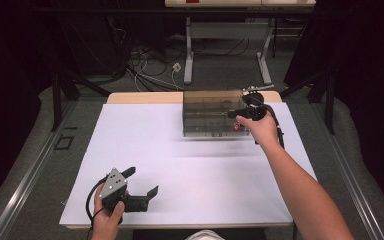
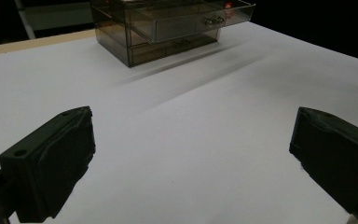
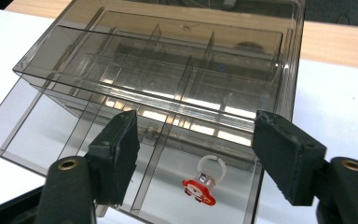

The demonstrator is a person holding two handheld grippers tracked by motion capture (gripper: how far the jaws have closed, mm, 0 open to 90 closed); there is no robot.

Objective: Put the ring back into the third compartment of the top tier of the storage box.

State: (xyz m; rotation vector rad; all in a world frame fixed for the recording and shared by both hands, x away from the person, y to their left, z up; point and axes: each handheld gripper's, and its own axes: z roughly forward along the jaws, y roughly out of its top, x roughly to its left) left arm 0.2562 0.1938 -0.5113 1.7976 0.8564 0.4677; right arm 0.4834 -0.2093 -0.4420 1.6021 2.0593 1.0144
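Well to the near left of the smoked plastic drawer box (image 1: 215, 114), close to the front edge of the white table sheet (image 1: 145, 145), the left gripper (image 1: 141, 186) is kept low in the person's left hand (image 1: 106, 216), its jaws spread wide with nothing but bare sheet between them; in the left gripper view the box is seen far off beyond the two black pads (image 2: 51, 163), so this gripper appears to be parked clear of the work rather than bracing anything. The box itself is set at the far side of the sheet, and its upper drawer (image 3: 121, 154) is pulled out toward the person, which leaves the divided compartments open from above. In the front right compartment of that drawer a small red and white ring (image 3: 201, 183) is seen lying flat on the clear floor, touching neither pad. At the right front corner of the box the right gripper (image 1: 236, 113) is held over the drawer, pointed down into it; its jaws stand partly apart, straddling the ring's compartment without pressing on anything, which is judged to suit either a release just made or a pick about to be made.
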